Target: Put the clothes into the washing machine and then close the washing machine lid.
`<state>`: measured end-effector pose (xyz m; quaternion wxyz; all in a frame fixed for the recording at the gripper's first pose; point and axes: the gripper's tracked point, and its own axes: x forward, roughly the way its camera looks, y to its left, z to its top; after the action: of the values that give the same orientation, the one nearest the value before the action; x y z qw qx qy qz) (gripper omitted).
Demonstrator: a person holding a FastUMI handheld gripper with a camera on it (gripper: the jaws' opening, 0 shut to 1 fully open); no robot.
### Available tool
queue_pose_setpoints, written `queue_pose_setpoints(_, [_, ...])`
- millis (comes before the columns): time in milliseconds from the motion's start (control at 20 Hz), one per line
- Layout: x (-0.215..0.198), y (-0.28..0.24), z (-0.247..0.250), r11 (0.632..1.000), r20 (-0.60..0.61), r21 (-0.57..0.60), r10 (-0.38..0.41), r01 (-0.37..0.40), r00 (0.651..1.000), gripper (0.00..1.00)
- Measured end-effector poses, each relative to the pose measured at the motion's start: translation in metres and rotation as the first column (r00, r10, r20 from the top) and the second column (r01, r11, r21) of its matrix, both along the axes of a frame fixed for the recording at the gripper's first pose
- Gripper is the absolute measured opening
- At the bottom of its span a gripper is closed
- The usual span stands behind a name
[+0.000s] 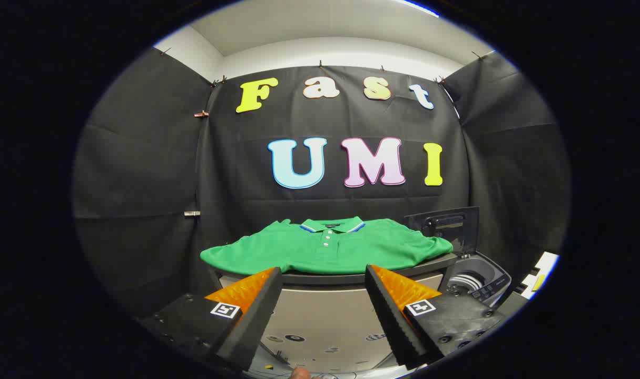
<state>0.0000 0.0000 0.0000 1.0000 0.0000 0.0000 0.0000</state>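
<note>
Gripper (324,273) is at my end, fingers spread wide, nothing between them, touching nothing. Through the gap I see only the pale front panel of the stand.

Just ahead and slightly above the fingertips: dark table (346,277) edge, with the green polo shirt (325,247) laid flat on top, collar away from me, buttons facing up. Shirt is untouched, well clear of the fingers.

Beyond the right finger, beside the table's right end: washing machine (480,281), drum visible, lid (449,226) standing up open behind it.

Progress as I read it: zero steps done. Shirt not yet grabbed, not yet in the drum, lid not yet shut. Everything is left: close in on the shirt, pinch fabric, carry right, drop in the drum, push the lid down.

Opening is plenty for bunched cloth.
</note>
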Motion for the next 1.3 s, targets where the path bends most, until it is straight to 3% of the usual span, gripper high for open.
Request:
queue_pose_setpoints(850, [0.002, 0.002, -0.008, 1.000, -0.031, 0.019, -0.018, 0.018, 0.999, 0.98])
queue_pose_setpoints(1300, [0.034, 0.002, 0.013, 1.000, -0.031, 0.001, -0.030, 0.030, 0.999, 0.99])
